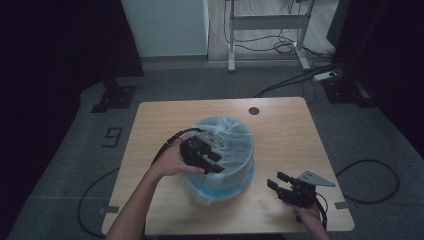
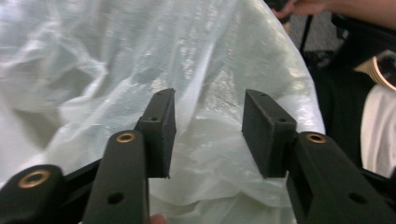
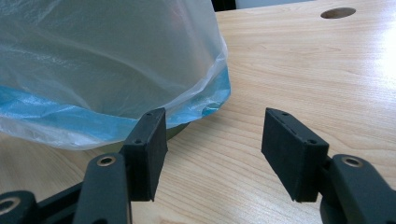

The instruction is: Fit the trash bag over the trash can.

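Grey carpet covers the floor (image 1: 65, 165) around a light wooden table (image 1: 285, 135), and black cables lie on it near the legs of another desk farther back. Near the far edge of the table there is a round cable hole (image 1: 254, 110).

On the middle of the table stands a round bin (image 1: 227, 150) lined with a thin plastic bag (image 1: 235, 137). The bag is whitish and half transparent, it goes over the rim and hangs down the outside wall, with a blue band close to its lower edge. In the right gripper view this blue band (image 3: 205, 100) lies just above the wood.

The left hand-held gripper (image 1: 215, 162) is at the near left side of the bin, over the rim, held by the person's left hand (image 1: 172, 160). Its jaws stand wide apart. In the left gripper view the crumpled bag (image 2: 210, 70) lies close behind and between them, but nothing is pinched. I cannot tell if the pads touch the plastic.

The right hand-held gripper (image 1: 276, 181) is low over the table at the near right, clearly apart from the bin, and points toward it. Its jaws are also wide apart and hold nothing; bare wood shows between them. The grey three-cornered plate (image 1: 315, 178) sits on top of it, and the right hand (image 1: 310, 212) grips it near the table edge.
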### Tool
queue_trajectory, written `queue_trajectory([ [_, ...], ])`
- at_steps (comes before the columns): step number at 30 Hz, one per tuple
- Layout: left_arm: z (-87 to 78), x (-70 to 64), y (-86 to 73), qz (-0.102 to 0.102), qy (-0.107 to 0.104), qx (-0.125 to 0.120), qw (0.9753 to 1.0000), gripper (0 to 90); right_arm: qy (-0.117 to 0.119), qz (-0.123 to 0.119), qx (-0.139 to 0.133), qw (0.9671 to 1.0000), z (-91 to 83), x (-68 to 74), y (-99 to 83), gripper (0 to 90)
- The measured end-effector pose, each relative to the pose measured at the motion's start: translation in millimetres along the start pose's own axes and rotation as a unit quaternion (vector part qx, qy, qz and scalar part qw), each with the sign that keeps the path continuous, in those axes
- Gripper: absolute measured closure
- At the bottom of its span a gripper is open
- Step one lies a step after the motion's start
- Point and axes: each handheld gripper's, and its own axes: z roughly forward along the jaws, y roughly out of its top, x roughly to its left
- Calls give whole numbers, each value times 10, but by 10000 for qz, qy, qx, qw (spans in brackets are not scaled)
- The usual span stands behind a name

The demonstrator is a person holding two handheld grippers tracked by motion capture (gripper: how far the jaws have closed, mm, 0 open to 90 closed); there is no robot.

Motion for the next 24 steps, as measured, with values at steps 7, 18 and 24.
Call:
queue_trajectory([
  [7, -121, 171, -77, -310, 268, -342, 9986, 475, -27, 17, -4, 10000, -1, -14, -3, 397],
  [18, -163, 561, 25, -703, 436, -356, 9959, 453, -92, 53, -57, 9999, -35, -64, 9, 396],
  [24, -134, 654, 31, -850, 558, -279, 9944, 437, -135, 99, -96, 9998, -62, -96, 16, 396],
])
